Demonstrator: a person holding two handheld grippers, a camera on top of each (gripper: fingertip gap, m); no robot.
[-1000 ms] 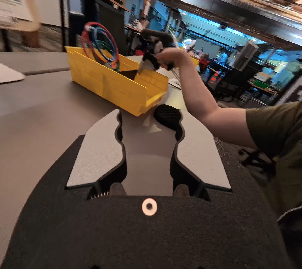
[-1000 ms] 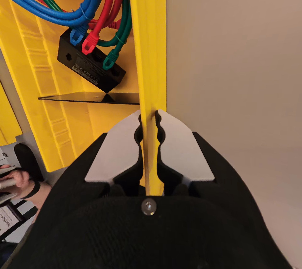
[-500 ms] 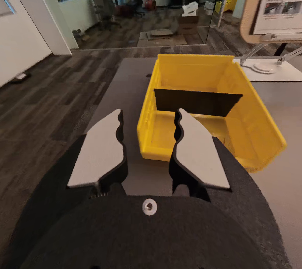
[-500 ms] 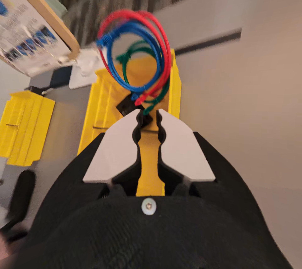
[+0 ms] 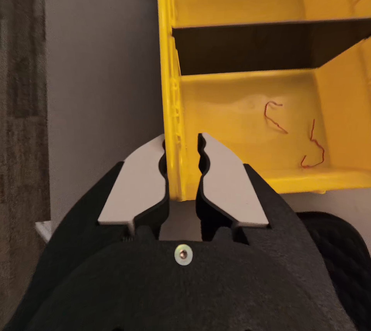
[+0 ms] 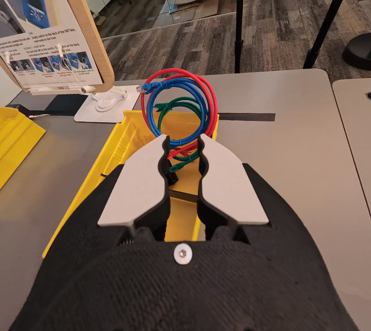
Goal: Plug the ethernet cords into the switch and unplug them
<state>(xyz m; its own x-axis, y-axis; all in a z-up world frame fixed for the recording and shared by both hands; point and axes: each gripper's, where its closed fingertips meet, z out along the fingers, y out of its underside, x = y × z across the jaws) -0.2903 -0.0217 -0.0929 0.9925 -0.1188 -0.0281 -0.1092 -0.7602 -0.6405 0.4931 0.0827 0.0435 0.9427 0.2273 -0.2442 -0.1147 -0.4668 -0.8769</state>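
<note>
In the right wrist view, red (image 6: 180,70), blue (image 6: 152,120) and green (image 6: 180,100) ethernet cords stand coiled in a yellow bin (image 6: 120,140). A red plug (image 6: 173,153) and a green plug (image 6: 177,166) lead down to the black switch (image 6: 173,178), mostly hidden behind my left finger. One blue plug (image 6: 148,87) hangs free at the top. My right gripper (image 6: 182,136) is open and empty above this bin. My left gripper (image 5: 181,134) is open and straddles the left wall (image 5: 170,80) of another yellow bin.
The left bin has a black divider (image 5: 261,48) and red threads (image 5: 275,118) on its floor. In the right wrist view this other yellow bin (image 6: 18,136) lies at the far left, an instruction board (image 6: 50,30) on a white stand behind. The grey table (image 6: 281,140) ends behind at a black pole (image 6: 239,30). Left tips to right tips: about 80 centimetres. My right tips are roughly 15 centimetres from the blue plug (image 6: 148,87). Between my right fingertips and the black switch (image 6: 173,178) there is roughly 20 centimetres.
My right gripper let go of the cord bin's wall, opened and pulled back above it. My left gripper swung to the other bin, narrowed and came down astride its left wall.
</note>
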